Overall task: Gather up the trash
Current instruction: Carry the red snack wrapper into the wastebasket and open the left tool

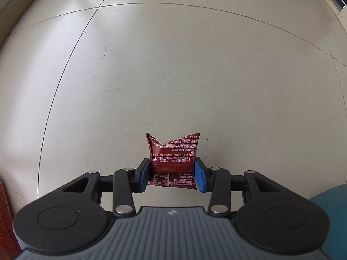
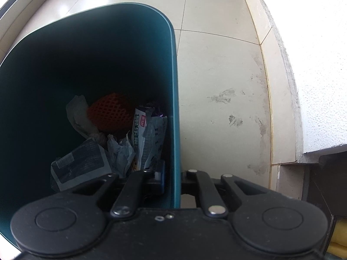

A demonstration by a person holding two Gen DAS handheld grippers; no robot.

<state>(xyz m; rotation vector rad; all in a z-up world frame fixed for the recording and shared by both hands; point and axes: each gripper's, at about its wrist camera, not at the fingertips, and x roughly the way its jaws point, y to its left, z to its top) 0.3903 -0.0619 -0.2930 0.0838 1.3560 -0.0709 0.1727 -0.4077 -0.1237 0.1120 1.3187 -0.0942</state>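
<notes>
My left gripper (image 1: pixel 172 174) is shut on a red snack wrapper (image 1: pixel 173 151) with white print, held above the tiled floor. A teal trash bin (image 2: pixel 173 86) fills the left of the right wrist view. My right gripper (image 2: pixel 173 178) is shut on the bin's right wall, one finger inside and one outside. Inside the bin lie an orange foam net (image 2: pixel 110 112), white snack wrappers (image 2: pixel 149 136), crumpled paper (image 2: pixel 78 114) and a grey packet (image 2: pixel 80 164). An edge of the bin also shows in the left wrist view (image 1: pixel 329 197).
Beige floor tiles (image 1: pixel 173 65) stretch ahead of the left gripper. A rough white wall (image 2: pixel 314 75) with a tiled skirting runs on the right of the bin. A red mat edge (image 1: pixel 5 216) lies at the far left.
</notes>
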